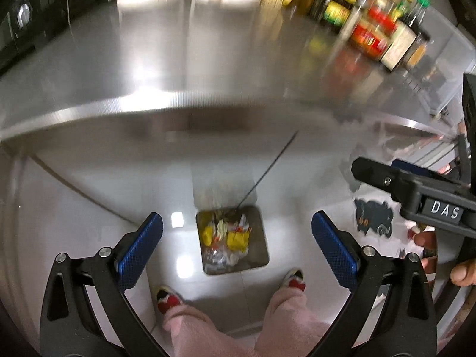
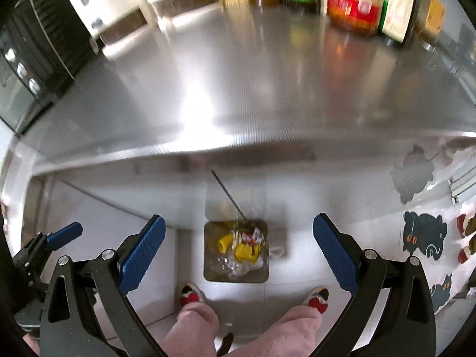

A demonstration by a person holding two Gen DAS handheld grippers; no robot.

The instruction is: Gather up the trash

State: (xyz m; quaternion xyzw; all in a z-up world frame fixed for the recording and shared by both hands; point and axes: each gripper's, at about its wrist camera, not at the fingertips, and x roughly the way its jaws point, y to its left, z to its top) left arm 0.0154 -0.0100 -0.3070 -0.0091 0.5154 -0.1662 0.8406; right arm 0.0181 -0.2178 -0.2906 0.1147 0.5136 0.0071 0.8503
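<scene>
Left wrist view catches the right claw [image 1: 372,172] coming in from the side with a hand [image 1: 464,270] on its grip; right wrist view shows more cat stickers [image 2: 424,236] on the floor. Both claws are spread wide with nothing in them, left claw [image 1: 237,251] and right alike. The trash [image 2: 241,247], yellow and white scraps, sits in the square bin [image 2: 214,273] on the floor, below the steel worktop [image 2: 238,89] edge, between the slippered feet [image 2: 190,294].

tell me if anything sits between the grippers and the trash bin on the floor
Nothing visible does. The trash bin stands open on the floor below both grippers, left gripper and right gripper, jaws open and empty. A thin dark stick leans out of the bin's far side, away from the straight drop.
</scene>
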